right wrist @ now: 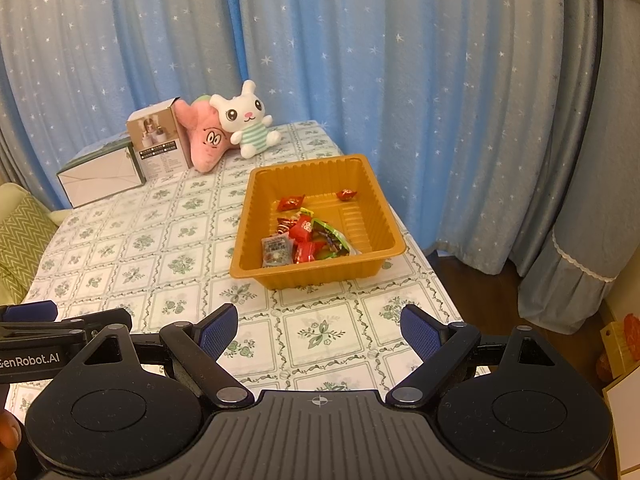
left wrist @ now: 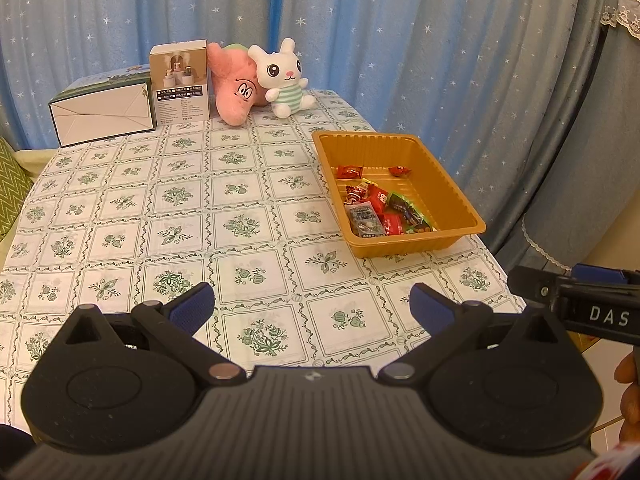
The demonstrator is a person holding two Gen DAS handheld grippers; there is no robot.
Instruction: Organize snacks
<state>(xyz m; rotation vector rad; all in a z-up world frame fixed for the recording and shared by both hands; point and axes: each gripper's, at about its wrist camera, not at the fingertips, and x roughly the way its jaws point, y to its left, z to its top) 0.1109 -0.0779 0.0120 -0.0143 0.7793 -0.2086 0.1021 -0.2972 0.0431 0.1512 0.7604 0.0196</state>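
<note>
An orange plastic tray (left wrist: 460, 204) (right wrist: 376, 208) sits on the right side of the table and holds several wrapped snacks (left wrist: 380, 210) (right wrist: 306, 238), mostly red, plus one green packet and one grey packet. Two red candies lie apart near the tray's far wall. My left gripper (left wrist: 312, 308) hovers open over the tablecloth, nearer than the tray and to its left, with nothing between its blue pads. My right gripper (right wrist: 320, 330) also stands open and empty, just in front of the tray. Each gripper shows at the edge of the other's view.
The table wears a floral checked cloth (left wrist: 180, 208) (right wrist: 160, 248). At its far end stand a white carton (left wrist: 102, 114) (right wrist: 100, 178), a small product box (left wrist: 180, 84) (right wrist: 160, 142), a pink plush (left wrist: 236, 84) (right wrist: 206, 140) and a white rabbit plush (left wrist: 282, 78) (right wrist: 246, 120). Blue starred curtains hang behind.
</note>
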